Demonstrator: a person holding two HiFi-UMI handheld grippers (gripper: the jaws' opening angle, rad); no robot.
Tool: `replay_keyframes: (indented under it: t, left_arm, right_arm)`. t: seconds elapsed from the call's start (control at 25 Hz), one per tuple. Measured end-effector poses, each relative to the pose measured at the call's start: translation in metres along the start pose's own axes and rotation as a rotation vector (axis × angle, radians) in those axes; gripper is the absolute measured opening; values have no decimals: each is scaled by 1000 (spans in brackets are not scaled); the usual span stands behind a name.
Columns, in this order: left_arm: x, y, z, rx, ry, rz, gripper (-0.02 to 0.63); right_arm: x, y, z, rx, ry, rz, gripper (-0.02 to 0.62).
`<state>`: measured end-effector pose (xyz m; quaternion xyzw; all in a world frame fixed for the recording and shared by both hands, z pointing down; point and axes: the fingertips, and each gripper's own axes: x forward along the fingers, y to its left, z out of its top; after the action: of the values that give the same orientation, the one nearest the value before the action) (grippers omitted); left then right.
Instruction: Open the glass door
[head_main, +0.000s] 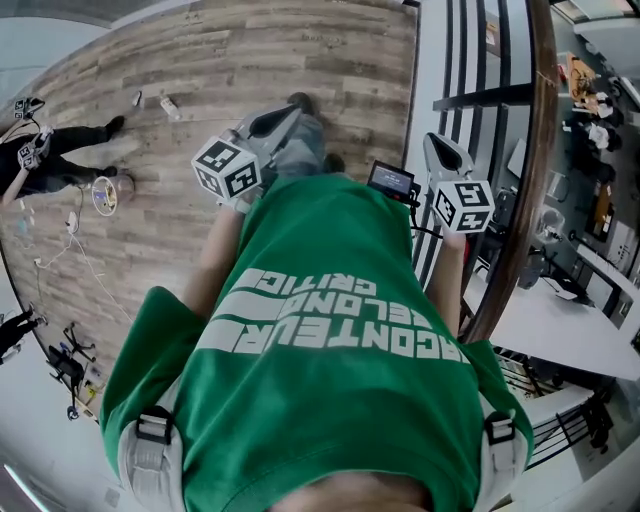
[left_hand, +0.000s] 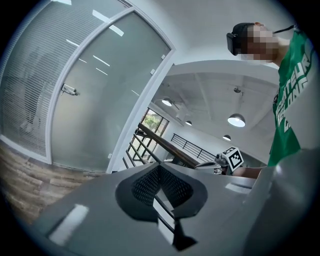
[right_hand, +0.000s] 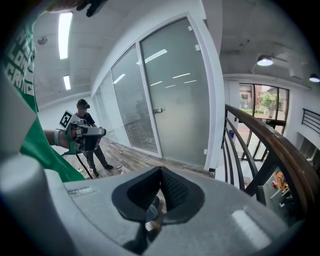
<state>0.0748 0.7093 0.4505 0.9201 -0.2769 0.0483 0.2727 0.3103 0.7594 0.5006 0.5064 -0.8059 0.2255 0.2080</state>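
The left gripper (left_hand: 159, 169) has its tongs pressed together on nothing, and the right gripper (right_hand: 161, 171) also shows its tongs closed and empty. Both are held out in front of the person's green shirt (head_main: 330, 330), above the wooden floor (head_main: 250, 60). A wooden handrail (right_hand: 272, 137) runs just to the right, and neither gripper touches anything. The glass door (right_hand: 180, 95) stands ahead, well apart from both tongs. It is frosted and sits flush in its white frame (right_hand: 212, 90), with the handle (right_hand: 158, 111) near its left edge untouched. I judge the task to be at its very start: the approach, the grip on the handle and the swing of the door are all left to do. Another person (head_main: 75, 137) stands farther off on the floor. No container shows in any view, as far as I can make out.
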Motion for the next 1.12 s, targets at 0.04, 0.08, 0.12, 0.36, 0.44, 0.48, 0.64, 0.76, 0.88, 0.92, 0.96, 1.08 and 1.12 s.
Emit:
replay_keyframes:
  t: [0.04,0.08,0.12,0.36,0.44,0.48,0.64,0.76,0.88,0.92,0.96,1.08,1.12]
  left_arm:
    - [1,1,1,0,-2,-2,9]
    - [2,2,2,-2,-4,-1,9]
    - [2,4,2,-6,-5,1,9]
    - [-7,22,-3,-43,-9,25,9]
    - [-7,31,-2,-50,-14,35,9]
    - [-6,35,-1,-54,-19,40,9]
    - [-1,57,11,-71,-41,53,9]
    - [5,75,21,-83,-52,58,9]
    - [13,94,31,-91,-61,57,9]
    - [16,100,35,-92,-64,56,9]
    - [20,106,40,-92,-66,55,9]
    - [32,125,58,-86,-71,49,9]
    - [35,132,64,-83,-71,48,9]
  right_arm:
    - [1,0,0,0,3,1,-6]
    - [2,0,-1,-2,7,4,-6]
    - [3,1,-1,-3,12,6,-6]
    - [19,8,7,-19,31,19,-6]
    - [27,9,11,-30,37,30,-6]
    - [31,9,13,-35,42,34,-6]
    - [52,4,27,-48,60,41,-7]
    - [69,1,41,-61,67,45,-6]
    - [87,-3,57,-76,72,49,-7]
    - [93,-5,62,-78,74,49,-7]
    - [99,-7,67,-79,77,50,-6]
    - [117,-16,82,-80,87,47,-6]
    - [124,-18,87,-81,88,46,-6]
